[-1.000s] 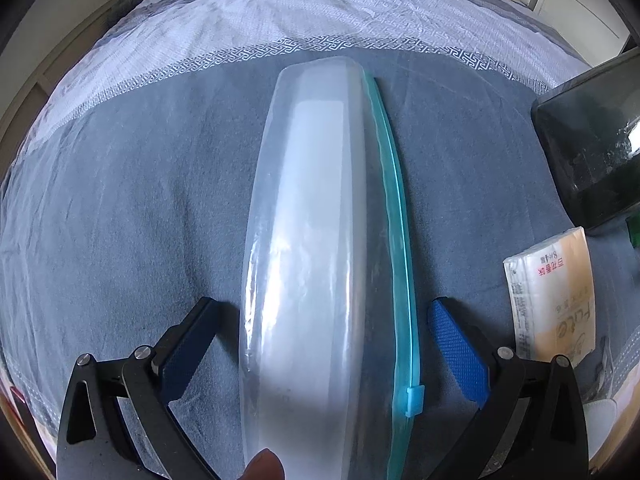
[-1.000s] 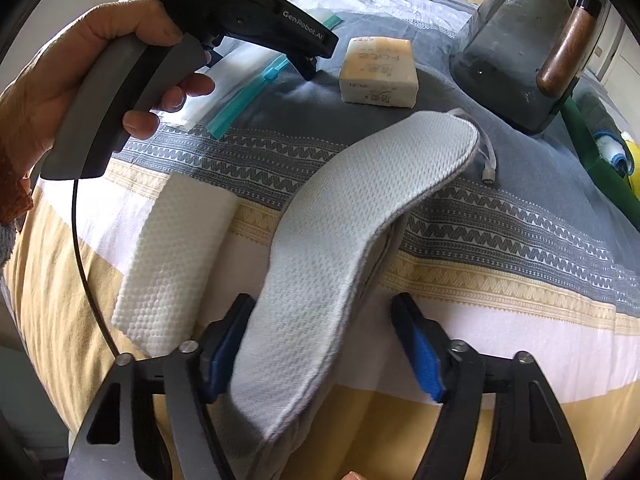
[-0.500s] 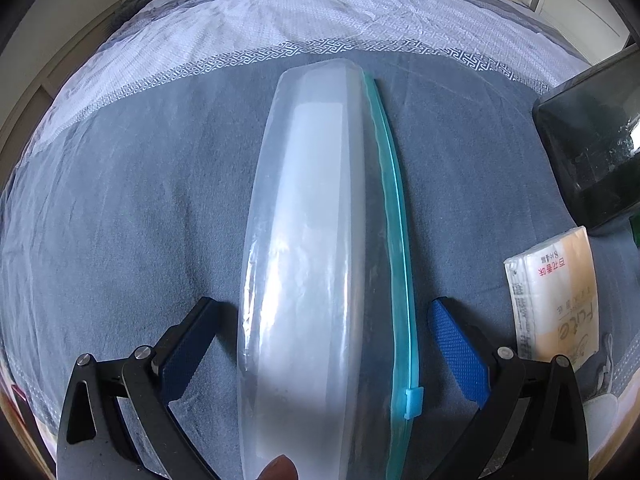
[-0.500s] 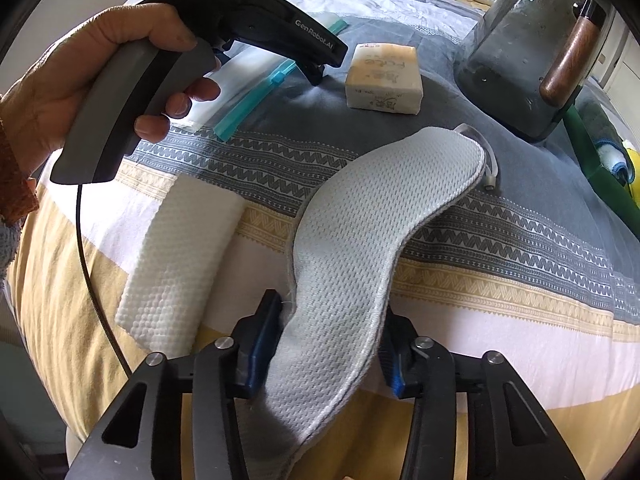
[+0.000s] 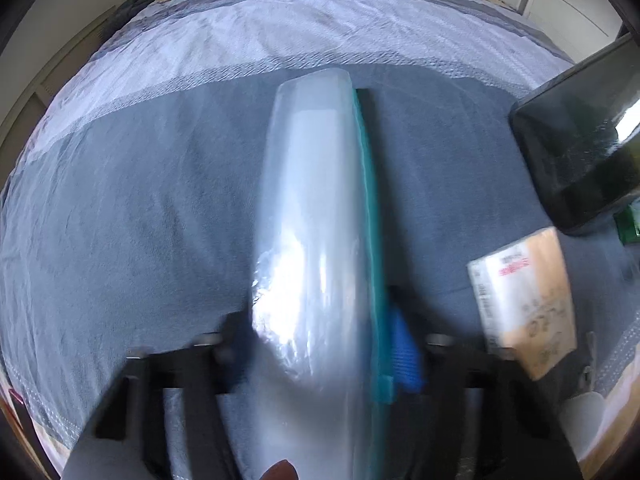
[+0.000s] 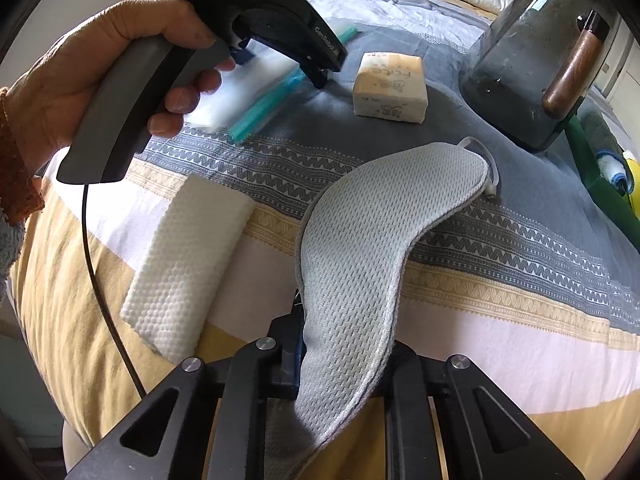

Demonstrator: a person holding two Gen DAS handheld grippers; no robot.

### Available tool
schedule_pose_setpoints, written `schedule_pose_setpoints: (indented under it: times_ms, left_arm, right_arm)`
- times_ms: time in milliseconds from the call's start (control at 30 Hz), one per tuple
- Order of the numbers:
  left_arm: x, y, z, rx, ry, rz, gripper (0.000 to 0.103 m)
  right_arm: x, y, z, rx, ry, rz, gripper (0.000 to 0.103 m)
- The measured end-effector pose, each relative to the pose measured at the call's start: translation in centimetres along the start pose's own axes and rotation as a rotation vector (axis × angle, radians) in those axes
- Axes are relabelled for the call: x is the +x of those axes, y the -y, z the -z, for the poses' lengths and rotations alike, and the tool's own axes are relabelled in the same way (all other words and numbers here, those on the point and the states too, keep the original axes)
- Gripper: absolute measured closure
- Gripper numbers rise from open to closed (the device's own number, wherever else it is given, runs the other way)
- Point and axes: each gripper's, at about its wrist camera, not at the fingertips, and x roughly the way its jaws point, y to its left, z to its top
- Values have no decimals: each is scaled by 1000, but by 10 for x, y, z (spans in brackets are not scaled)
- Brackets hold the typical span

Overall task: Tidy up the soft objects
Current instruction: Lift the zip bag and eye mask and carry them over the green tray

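My left gripper (image 5: 324, 344) is shut on a clear zip bag (image 5: 316, 216) with a teal zipper strip, which lies along the grey bedspread; white material shows inside it. The left gripper (image 6: 320, 72) and the bag (image 6: 256, 96) also show in the right wrist view, held by a hand at the upper left. My right gripper (image 6: 344, 344) is shut on a grey mesh insole (image 6: 372, 240), whose far end curves up and rests on the bed.
A folded white paper towel (image 6: 188, 264) lies left of the insole. A tissue pack (image 6: 390, 86) (image 5: 524, 304) lies behind it. A dark bag with a wooden handle (image 6: 548, 48) stands at the right. A white cable end (image 6: 490, 188) lies by the insole's tip.
Both grippers went from open to shut: the left closed on the zip bag, the right closed on the insole. The left gripper view is now blurred by motion.
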Motion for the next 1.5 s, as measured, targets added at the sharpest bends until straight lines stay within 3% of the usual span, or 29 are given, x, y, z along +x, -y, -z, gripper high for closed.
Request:
schedule_pose_setpoints:
  times_ms: [67, 167, 733, 1133, 1500]
  left_arm:
    - [-1, 3, -2, 5, -1, -14, 94]
    - [-1, 7, -2, 19, 6, -43, 98]
    - [-41, 10, 13, -14, 122, -67, 100]
    - [-125, 44, 39, 0, 252, -64, 100]
    - [-186, 96, 73, 55, 314, 16, 100]
  right_arm:
    - [-2, 1, 2, -1, 7, -3, 90]
    - [-5, 0, 3, -13, 18, -7, 91]
    - [-39, 6, 9, -50, 113, 21, 92]
    - [-89, 42, 17, 3, 170, 71, 92]
    - [-147, 93, 50, 84, 207, 161, 92]
